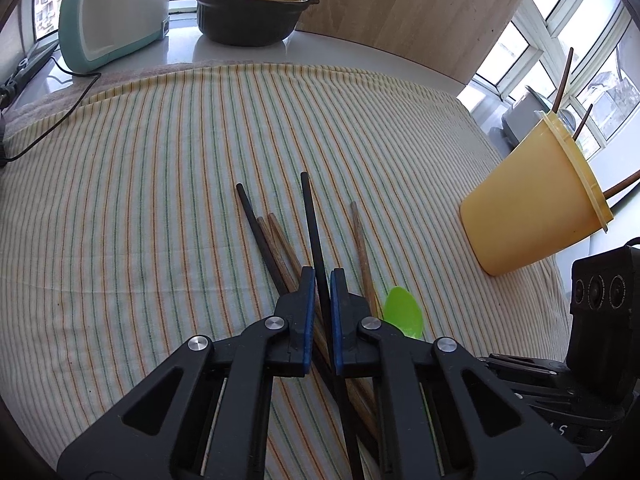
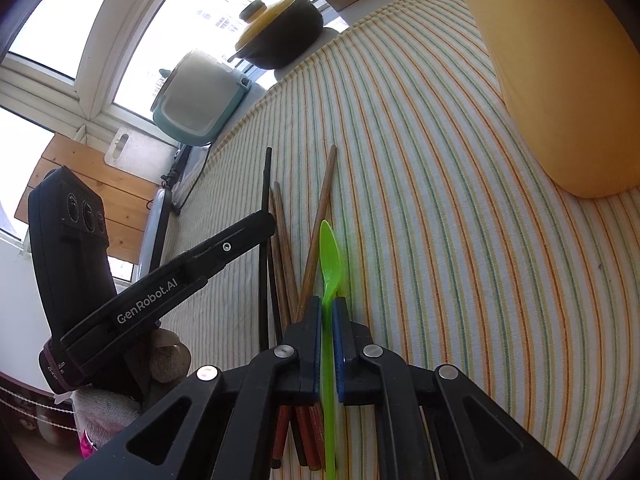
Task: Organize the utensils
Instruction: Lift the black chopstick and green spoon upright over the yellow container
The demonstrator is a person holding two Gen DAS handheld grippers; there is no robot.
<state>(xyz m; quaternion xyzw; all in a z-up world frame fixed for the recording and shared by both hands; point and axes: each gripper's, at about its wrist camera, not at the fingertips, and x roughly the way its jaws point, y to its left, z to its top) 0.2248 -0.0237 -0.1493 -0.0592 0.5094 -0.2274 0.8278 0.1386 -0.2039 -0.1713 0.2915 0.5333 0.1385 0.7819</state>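
Note:
Several chopsticks lie in a loose bundle on the striped cloth (image 1: 160,168). My left gripper (image 1: 322,274) is shut on a black chopstick (image 1: 311,216) that runs up between its blue pads. Beside it lie another black chopstick (image 1: 250,220) and brown chopsticks (image 1: 280,240). In the right wrist view my right gripper (image 2: 327,302) is shut on the handle of a green plastic spoon (image 2: 330,254), whose bowl points away from me. The left gripper (image 2: 256,228) reaches in from the left over the bundle. A yellow cup (image 1: 536,200) holding several chopsticks stands to the right.
At the back stand a black pot with a yellow lid (image 1: 252,8), a teal-and-white appliance (image 1: 112,20) with a black cable (image 1: 60,120), and a wooden board (image 1: 400,4). Windows run behind. The yellow cup (image 2: 560,60) is close to the right gripper.

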